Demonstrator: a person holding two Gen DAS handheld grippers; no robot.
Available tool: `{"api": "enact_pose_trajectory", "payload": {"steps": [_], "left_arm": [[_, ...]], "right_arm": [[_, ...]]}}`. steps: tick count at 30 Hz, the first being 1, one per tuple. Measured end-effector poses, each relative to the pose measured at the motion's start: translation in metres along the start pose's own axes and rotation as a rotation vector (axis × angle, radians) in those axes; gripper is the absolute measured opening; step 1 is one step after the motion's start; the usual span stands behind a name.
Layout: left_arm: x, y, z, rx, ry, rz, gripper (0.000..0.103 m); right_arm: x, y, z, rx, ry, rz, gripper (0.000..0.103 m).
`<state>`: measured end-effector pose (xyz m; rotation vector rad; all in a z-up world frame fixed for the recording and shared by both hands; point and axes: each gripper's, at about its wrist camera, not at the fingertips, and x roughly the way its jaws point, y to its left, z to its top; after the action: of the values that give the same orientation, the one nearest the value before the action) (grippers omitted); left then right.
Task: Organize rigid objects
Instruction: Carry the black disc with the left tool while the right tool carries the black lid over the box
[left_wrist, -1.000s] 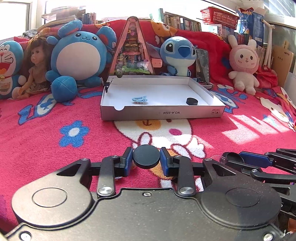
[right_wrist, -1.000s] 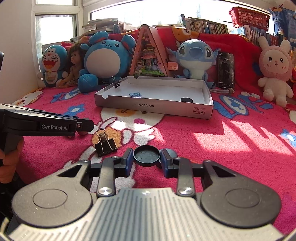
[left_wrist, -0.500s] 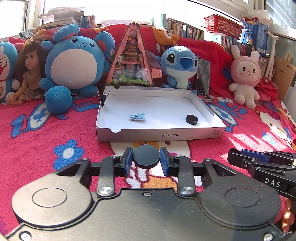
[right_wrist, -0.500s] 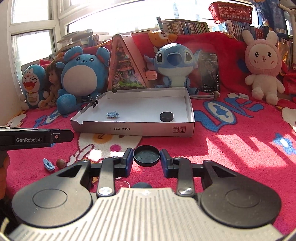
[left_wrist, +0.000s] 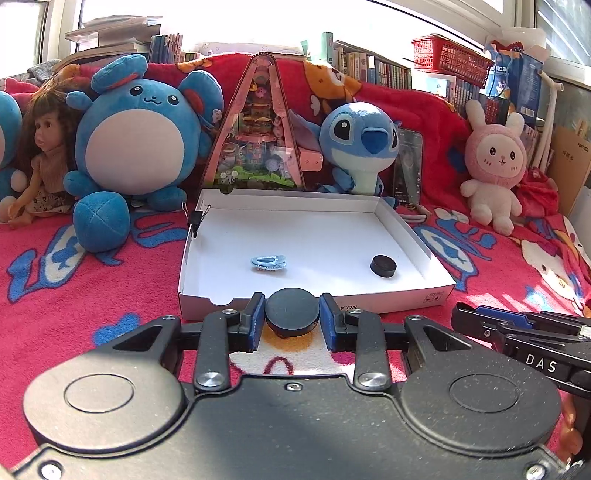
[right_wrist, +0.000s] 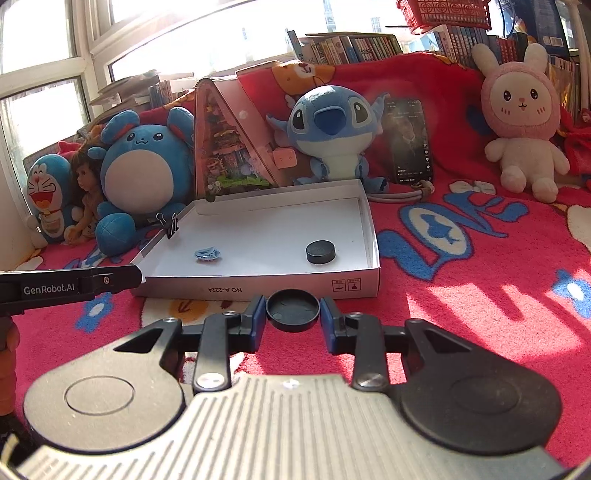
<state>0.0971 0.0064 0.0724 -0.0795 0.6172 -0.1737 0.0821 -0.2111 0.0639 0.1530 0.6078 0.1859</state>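
the left gripper (left_wrist: 292, 321) was clenched on a solid black disc (left_wrist: 292, 312), its blue pads pressing both sides of it, and it hung just short of the tray's (left_wrist: 406, 296) near wall. the right gripper (right_wrist: 293, 314) was likewise grasping a black cap (right_wrist: 293, 309), hollow side up, also just in front of the tray (right_wrist: 258, 291) and a little toward its right end. from the left wrist view the right gripper showed as a dark arm low at the right, off the tray's near right corner.

inside the tray lay a blue clip (left_wrist: 268, 262) left of centre and a black puck (left_wrist: 383, 265) near the right wall, well apart from each other. a binder clip (left_wrist: 197, 218) was pinned on the tray's left wall toward the back. plush toys stood in a row behind the tray.

judged from this, the step in hand was the carry: both pieces were held clear of the blanket and brought up to the tray, neither yet over its floor. the next move would call for lifting each piece over the near wall, then lowering it onto a bare patch of white floor, between the blue clip and the puck or in front of them, before letting go. the two grippers sat near each other, so going in one at a time would avoid a knock.
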Motion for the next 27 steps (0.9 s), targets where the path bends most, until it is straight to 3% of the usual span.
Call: {"api": "enact_pose_trajectory", "payload": {"steps": [27], "left_arm": [[0.060,0.010,0.030,-0.056,0.088,0.041,0.030]], "right_arm": [[0.034,-0.013,0.031,0.029,0.007,-0.031,0.037]]}}
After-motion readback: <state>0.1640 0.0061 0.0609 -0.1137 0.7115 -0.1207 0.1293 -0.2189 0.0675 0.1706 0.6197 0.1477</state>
